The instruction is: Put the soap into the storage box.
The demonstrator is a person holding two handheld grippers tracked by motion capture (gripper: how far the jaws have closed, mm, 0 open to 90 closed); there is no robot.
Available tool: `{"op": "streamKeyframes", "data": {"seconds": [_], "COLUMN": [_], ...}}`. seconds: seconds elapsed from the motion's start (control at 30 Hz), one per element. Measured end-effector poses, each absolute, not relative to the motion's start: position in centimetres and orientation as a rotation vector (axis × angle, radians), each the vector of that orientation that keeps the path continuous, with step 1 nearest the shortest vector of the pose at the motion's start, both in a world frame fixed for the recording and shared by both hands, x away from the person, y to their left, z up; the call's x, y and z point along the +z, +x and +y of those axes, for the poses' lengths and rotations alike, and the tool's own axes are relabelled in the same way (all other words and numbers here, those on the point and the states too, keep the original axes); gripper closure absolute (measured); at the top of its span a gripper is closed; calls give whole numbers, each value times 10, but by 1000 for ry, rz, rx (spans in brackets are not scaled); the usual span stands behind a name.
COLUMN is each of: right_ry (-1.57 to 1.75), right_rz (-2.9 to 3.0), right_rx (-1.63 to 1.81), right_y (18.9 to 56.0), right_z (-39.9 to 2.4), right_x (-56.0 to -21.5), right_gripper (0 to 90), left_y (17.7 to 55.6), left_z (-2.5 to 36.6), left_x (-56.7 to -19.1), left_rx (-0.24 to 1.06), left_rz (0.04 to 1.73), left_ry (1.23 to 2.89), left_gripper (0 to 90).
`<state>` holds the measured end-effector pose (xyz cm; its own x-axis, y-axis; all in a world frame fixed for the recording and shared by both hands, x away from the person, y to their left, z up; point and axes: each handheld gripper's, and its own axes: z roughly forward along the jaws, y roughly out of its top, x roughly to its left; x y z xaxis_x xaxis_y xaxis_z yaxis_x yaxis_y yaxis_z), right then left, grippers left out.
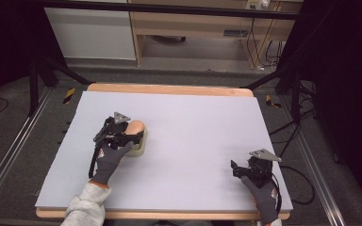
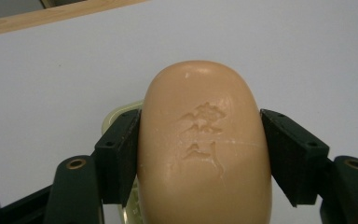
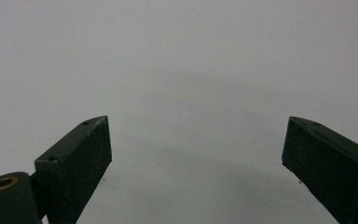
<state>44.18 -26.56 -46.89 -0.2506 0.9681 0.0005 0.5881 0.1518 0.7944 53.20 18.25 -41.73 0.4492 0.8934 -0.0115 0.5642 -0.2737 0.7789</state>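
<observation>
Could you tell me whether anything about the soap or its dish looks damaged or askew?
Nothing serious: the soap bar, clamped in the left gripper, shows a fine crack line across its embossed face. The pale dish beneath looks intact.

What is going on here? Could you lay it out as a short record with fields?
Setting: a person at a table with a pale grey top, a hand-held tool in each hand
Left tool: shut on the bar of soap, jaws pressing its two long sides
Soap: peach-coloured, a stamped mark on its top face
Soap dish: pale yellow-green, directly under the soap; contact cannot be told
Right tool: open, jaws wide apart, nothing between them, over bare table near the right front corner
</observation>
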Motion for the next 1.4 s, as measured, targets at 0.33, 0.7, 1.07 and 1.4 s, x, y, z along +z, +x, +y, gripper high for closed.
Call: {"op": "streamKeyframes", "data": {"seconds": [0.33, 0.7, 1.07, 1.4], "right_ry": [1472, 1473, 1478, 1474], "right_rz": [1911, 1912, 1912, 1911], "right_rx": [944, 944, 947, 945], "right_y": [442, 442, 442, 441], "right_z": [-265, -265, -264, -265], "right_x": [-470, -470, -470, -470], "right_gripper": [85, 85, 85, 85], "left_y": [542, 546, 548, 548], "left_z": [185, 183, 182, 182], "left_x": [-426, -437, -447, -451], "left_rx": [567, 570, 571, 566], "left_rz": [1242, 1259, 1272, 1281], "left_ry": [1958, 1984, 2022, 2039], "left_gripper": [317, 317, 316, 316]}}
